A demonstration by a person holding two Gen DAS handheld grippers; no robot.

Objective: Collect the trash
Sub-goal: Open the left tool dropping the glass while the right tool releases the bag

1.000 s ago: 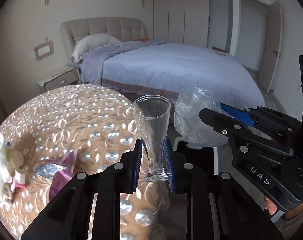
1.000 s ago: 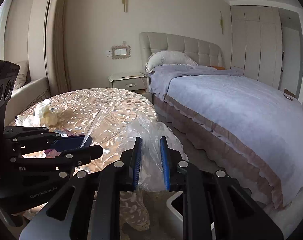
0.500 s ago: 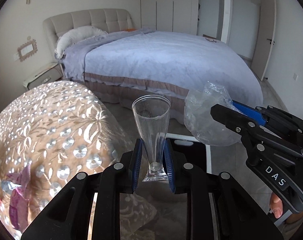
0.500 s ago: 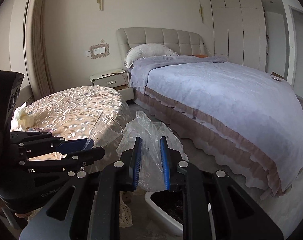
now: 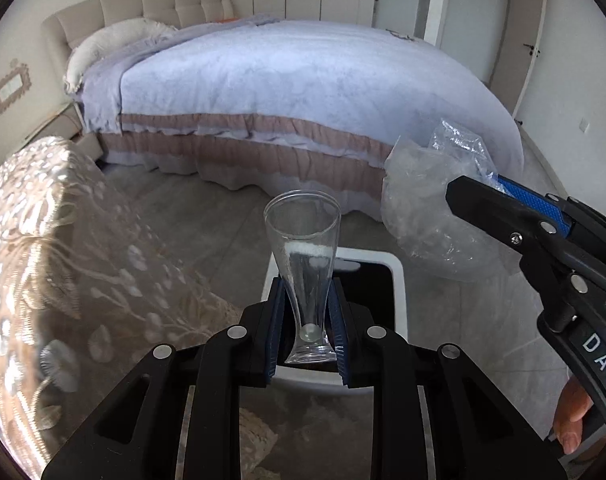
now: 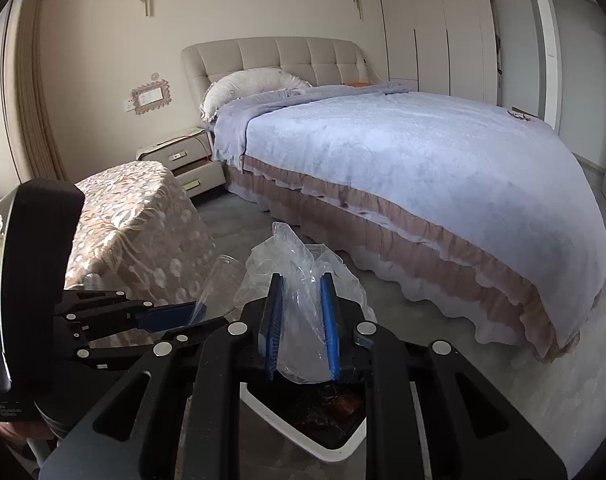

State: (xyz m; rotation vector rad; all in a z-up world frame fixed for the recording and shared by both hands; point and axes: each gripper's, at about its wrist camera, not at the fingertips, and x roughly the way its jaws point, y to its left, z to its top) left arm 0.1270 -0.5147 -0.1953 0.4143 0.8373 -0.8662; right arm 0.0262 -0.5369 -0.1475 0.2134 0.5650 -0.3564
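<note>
Beyond both grippers' fingers stood the bed (image 6: 403,152), with the white bin (image 5: 395,280) just below them.
Between the right gripper (image 6: 301,328) fingers a crumpled clear bag (image 6: 303,304) was clamped; between the left gripper (image 5: 307,324) fingers a clear cup (image 5: 303,264) was pinched upright near its foot.

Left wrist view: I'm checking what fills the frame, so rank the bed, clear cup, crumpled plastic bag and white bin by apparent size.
1. bed
2. crumpled plastic bag
3. white bin, mostly hidden, and clear cup, nearer the camera: unsure.
</note>
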